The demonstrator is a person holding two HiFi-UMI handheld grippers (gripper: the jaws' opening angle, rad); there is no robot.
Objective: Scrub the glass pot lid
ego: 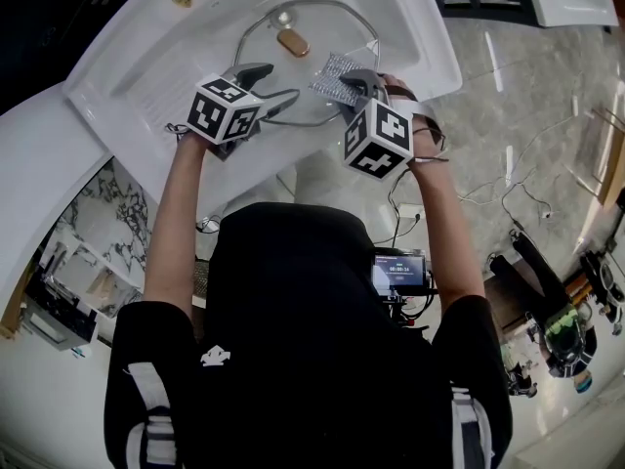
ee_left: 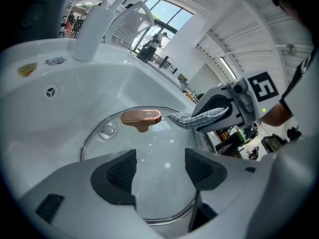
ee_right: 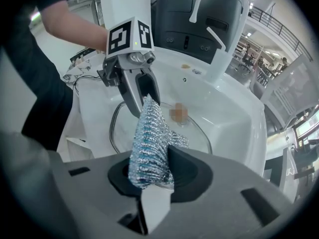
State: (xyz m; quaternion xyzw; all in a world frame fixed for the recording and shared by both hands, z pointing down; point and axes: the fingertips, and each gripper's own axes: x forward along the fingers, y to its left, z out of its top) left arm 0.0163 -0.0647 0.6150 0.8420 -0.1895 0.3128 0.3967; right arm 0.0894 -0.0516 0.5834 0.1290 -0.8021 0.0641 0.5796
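A person stands at a white sink, seen from above, holding a two-jaw gripper in each hand over the basin.

The glass lid lies in the basin with its dome upward. It has a metal rim, a copper-coloured knob at its middle and a small steam vent to the left of the knob.

The left gripper is over the near left part of the lid. Its jaws stand well apart and grip nothing. Clear glass and the lid's near rim show between them. Whether either jaw touches the lid cannot be told.

The right gripper is over the right part of the lid. Its jaws are closed on a silvery mesh scourer, which is pinched at one end. The scourer's free end points towards the middle of the lid and lies just beside the knob, to its right. Whether it presses on the glass cannot be told.

A white tap rises at the far edge of the sink, and an overflow hole shows in the basin wall below it.

The two grippers are near each other, with the left gripper's jaws just behind the scourer in the right gripper view.
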